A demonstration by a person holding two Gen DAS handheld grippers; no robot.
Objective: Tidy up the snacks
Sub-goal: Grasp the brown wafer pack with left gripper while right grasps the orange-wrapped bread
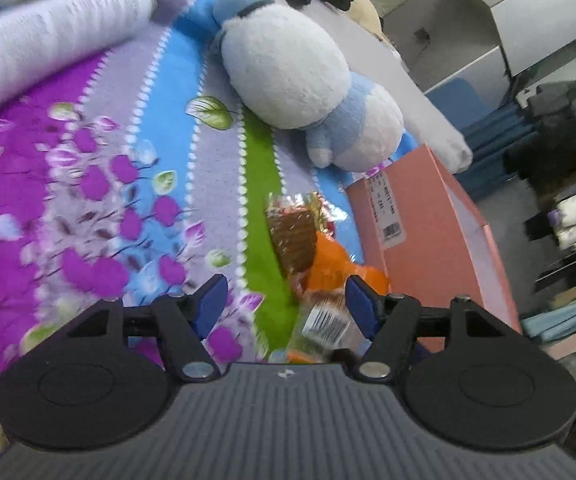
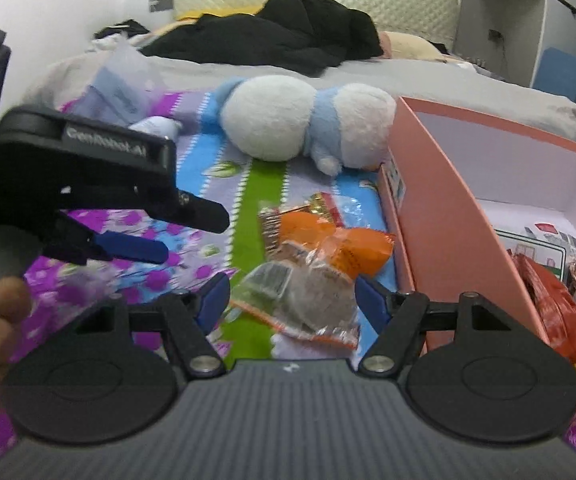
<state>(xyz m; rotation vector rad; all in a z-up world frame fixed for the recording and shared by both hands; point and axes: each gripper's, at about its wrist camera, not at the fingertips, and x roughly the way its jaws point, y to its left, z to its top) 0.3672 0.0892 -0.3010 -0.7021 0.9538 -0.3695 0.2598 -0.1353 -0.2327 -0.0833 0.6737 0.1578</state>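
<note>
My right gripper [image 2: 289, 294] hangs over a small heap of snack packets [image 2: 307, 276] on the flowered bedspread [image 2: 244, 196], blue pads spread wide, nothing pinched. The nearest one, a clear packet with a brown cake [image 2: 303, 300], lies just ahead of and below my fingertips, roughly between them, its long side slanting away to my right toward the orange packet [image 2: 351, 248] behind it. The pink box [image 2: 443, 232], already holding red packets [image 2: 555, 296], stands open just to the right of the heap. My left gripper [image 1: 284, 300] comes in from the left, also spread and empty; from it the heap sits ahead and to the right, so my right hand looks nearer. Both point downward at a slant toward the bed. A plush toy [image 2: 288, 124] lies beyond.
</note>
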